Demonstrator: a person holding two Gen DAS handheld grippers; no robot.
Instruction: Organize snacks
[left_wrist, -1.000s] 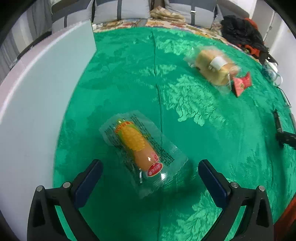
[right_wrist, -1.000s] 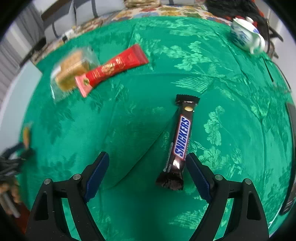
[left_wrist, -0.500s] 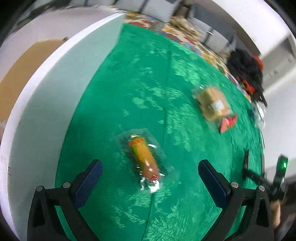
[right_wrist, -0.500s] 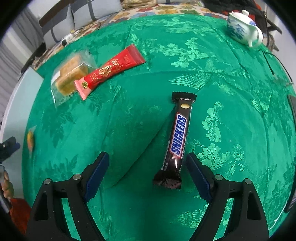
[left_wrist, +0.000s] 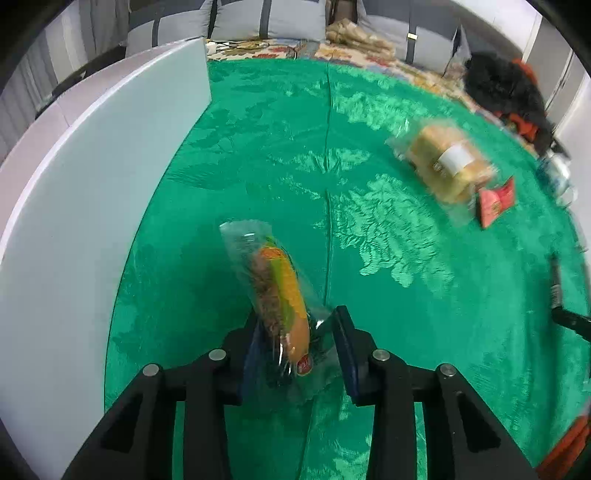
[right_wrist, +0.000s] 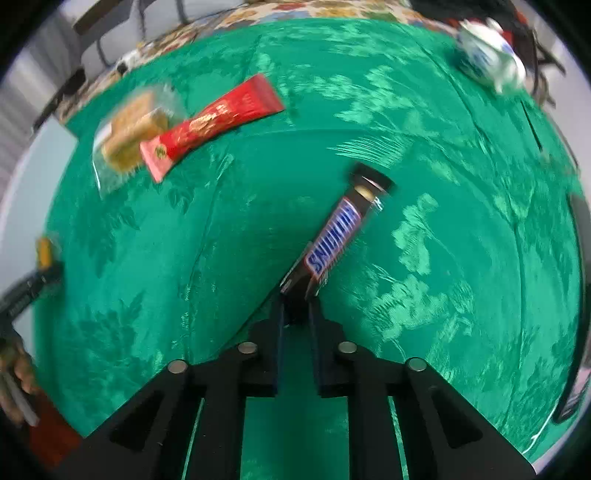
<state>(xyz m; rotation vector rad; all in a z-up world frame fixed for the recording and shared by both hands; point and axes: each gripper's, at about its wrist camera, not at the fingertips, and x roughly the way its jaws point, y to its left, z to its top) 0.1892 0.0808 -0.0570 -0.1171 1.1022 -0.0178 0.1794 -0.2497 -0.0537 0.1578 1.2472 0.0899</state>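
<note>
In the left wrist view, the left tongs (left_wrist: 297, 345) have just been closing, and they are now gripping the near end of the clear plastic packet with an orange-and-yellow sausage snack (left_wrist: 277, 291) inside. The packet is standing up between the blue pads, tilted away from the camera, above the green patterned cloth on the surface (left_wrist: 258, 155). A white flat board (left_wrist: 92, 192) is standing along the left edge. Farther to the right, a clear bag with a pale yellow cake (left_wrist: 448, 166) is lying on the cloth, and the corner of a red wrapper (left_wrist: 496, 199) is just beside it.

In the right wrist view, the right tongs (right_wrist: 295, 317) have also just been closing — the jaws are pressing on the lower end of the brown Snickers chocolate bar (right_wrist: 336, 240), which is pointing up and to the right. The bagged cake (right_wrist: 129, 133) and the long red foil-wrapped bar (right_wrist: 214, 125) are lying together at the upper left, touching. A white-and-blue teapot (right_wrist: 487, 61) is at the far right edge.

I am counting four snacks: one sausage packet, one chocolate bar, one cake, one red bar. As I judge it, the task is only beginning — two snacks are being gripped and none looks sorted yet, while two are waiting on the cloth. Where the snacks should go is not visible.
</note>
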